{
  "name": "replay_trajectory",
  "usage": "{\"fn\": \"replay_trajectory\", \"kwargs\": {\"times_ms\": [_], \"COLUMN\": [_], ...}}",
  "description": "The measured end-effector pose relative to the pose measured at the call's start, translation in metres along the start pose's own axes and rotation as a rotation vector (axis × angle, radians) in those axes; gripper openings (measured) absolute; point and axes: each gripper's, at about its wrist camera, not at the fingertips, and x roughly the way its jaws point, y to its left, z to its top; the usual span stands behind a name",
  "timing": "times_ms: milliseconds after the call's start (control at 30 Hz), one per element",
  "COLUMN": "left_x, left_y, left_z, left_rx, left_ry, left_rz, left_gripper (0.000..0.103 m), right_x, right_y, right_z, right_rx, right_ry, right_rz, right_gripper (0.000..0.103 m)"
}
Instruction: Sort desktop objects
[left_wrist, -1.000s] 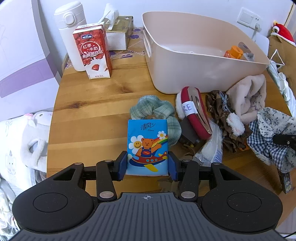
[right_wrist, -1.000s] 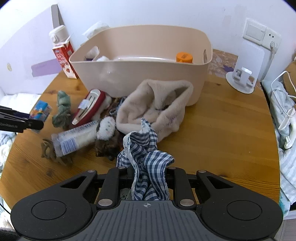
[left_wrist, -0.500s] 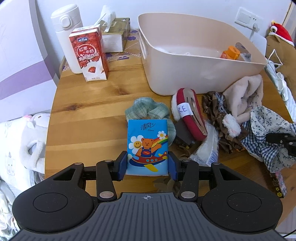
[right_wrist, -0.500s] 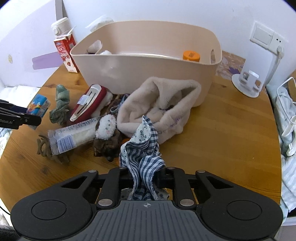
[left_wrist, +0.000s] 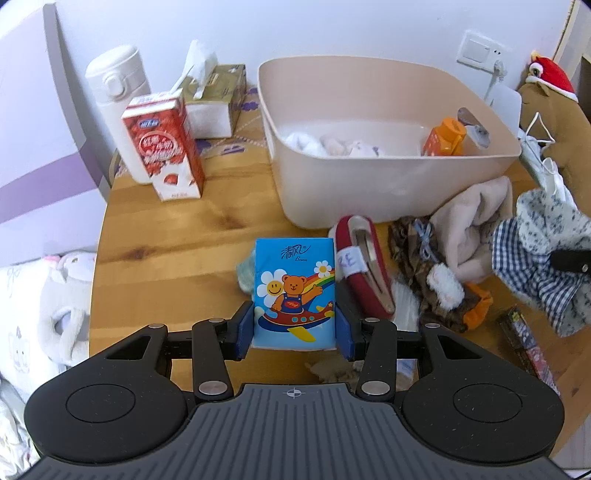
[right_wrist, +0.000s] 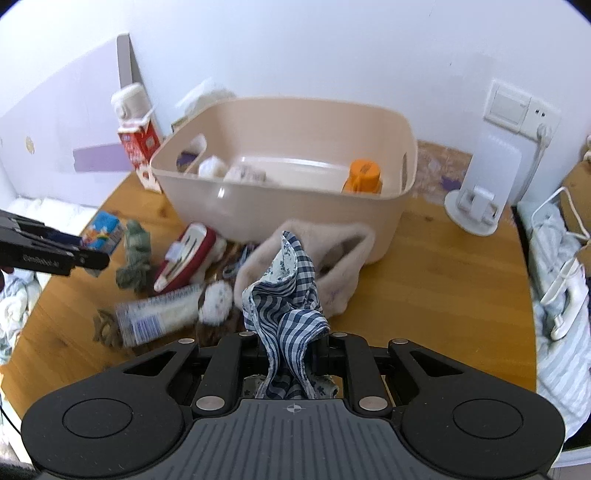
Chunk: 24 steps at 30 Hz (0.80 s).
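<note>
— At far left of the surface (left_wrist: 155, 236): white flask (left_wrist: 116, 96), red milk carton (left_wrist: 162, 146) in front, tissue box (left_wrist: 216, 99) beside.

— Left tool (left_wrist: 294, 330)?

— Clamped on blue tissue pack (left_wrist: 294, 291), pack upright between the pads.

— Centre?

— Beige bin (left_wrist: 388, 192) holding orange-capped bottle (left_wrist: 445, 142) and white items. Before it: red clip case (left_wrist: 360, 266), brown scrunchie (left_wrist: 417, 254), pink fleece (left_wrist: 472, 221).

— Right tool (right_wrist: 286, 345)?

— Pinched narrow on checked cloth (right_wrist: 286, 306), cloth raised clear of the wood. White stand (right_wrist: 484, 192) at far right.
</note>
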Motion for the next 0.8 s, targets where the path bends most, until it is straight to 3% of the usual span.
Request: {"fn": "replay_trajectory", "kwargs": {"times_ms": [467, 800], "left_x": [-0.006, 0.001], "left_y": [-0.017, -0.031], "left_z": [0.042, 0.084], "left_rx": [0.025, 0.017], "left_ry": [-0.066, -0.114], "left_rz": [-0.014, -0.015], "left_gripper": [0.046, 0.046], "right_x": [-0.02, -0.013], "right_y": [-0.016, -0.031], "right_z": [0.042, 0.075], "right_rx": [-0.006, 0.051], "right_ry": [-0.109, -0.169], "right_rz": [-0.023, -0.015], "right_gripper": [0.016, 0.016]}}
